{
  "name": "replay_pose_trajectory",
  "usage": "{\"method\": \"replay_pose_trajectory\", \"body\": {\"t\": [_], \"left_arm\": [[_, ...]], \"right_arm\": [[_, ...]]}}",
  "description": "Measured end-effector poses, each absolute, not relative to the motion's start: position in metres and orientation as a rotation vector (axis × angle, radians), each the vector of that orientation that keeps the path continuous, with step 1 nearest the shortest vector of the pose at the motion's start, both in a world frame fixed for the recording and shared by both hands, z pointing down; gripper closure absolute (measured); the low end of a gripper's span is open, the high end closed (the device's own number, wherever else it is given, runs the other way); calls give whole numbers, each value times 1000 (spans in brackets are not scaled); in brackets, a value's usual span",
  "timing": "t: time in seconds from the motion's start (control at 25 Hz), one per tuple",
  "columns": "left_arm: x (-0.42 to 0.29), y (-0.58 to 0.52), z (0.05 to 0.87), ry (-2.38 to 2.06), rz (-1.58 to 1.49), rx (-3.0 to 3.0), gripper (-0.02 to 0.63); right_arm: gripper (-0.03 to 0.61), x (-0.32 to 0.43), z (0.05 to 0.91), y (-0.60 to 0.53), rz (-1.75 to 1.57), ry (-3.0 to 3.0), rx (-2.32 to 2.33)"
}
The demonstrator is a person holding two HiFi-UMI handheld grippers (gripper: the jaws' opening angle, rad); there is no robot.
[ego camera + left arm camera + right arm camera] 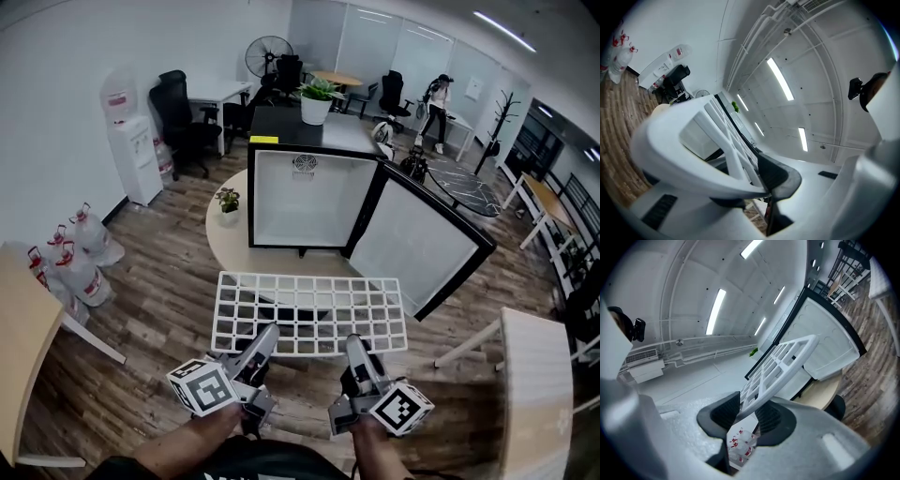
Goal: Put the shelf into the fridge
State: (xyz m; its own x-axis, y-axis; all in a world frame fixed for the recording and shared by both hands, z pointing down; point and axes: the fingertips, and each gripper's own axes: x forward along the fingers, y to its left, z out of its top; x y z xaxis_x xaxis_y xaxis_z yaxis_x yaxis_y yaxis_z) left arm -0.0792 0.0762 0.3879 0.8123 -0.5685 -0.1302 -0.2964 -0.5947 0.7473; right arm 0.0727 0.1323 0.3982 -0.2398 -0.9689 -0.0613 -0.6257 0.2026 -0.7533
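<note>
Wood floor (pixel 169 281); mini fridge (pixel 309 192) at 12 o'clock. left tool (pixel 266 339), right tool (pixel 357 349) clamp shelf (pixel 309 314) near rim; likely light, stiff.

Black mini fridge (pixel 300 197) cavity stands open ahead of white grid shelf (pixel 309 314); swung-out fridge door (pixel 422 246) bounds right, small potted plant (pixel 227 201) left

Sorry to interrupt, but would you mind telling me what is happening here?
A person holds a white grid shelf by its near edge, which is clamped in the left gripper and the right gripper. It hangs in front of the mini fridge, whose door is swung open, and is not yet inside.
</note>
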Motion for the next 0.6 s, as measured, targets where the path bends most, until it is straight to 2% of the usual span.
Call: {"method": "replay_pose_trajectory", "body": {"t": [0.6], "left_arm": [[-100,-32,396,-566,-447,2212,522]], "right_arm": [[477,59,416,38,-875,1852,-1645]]}}
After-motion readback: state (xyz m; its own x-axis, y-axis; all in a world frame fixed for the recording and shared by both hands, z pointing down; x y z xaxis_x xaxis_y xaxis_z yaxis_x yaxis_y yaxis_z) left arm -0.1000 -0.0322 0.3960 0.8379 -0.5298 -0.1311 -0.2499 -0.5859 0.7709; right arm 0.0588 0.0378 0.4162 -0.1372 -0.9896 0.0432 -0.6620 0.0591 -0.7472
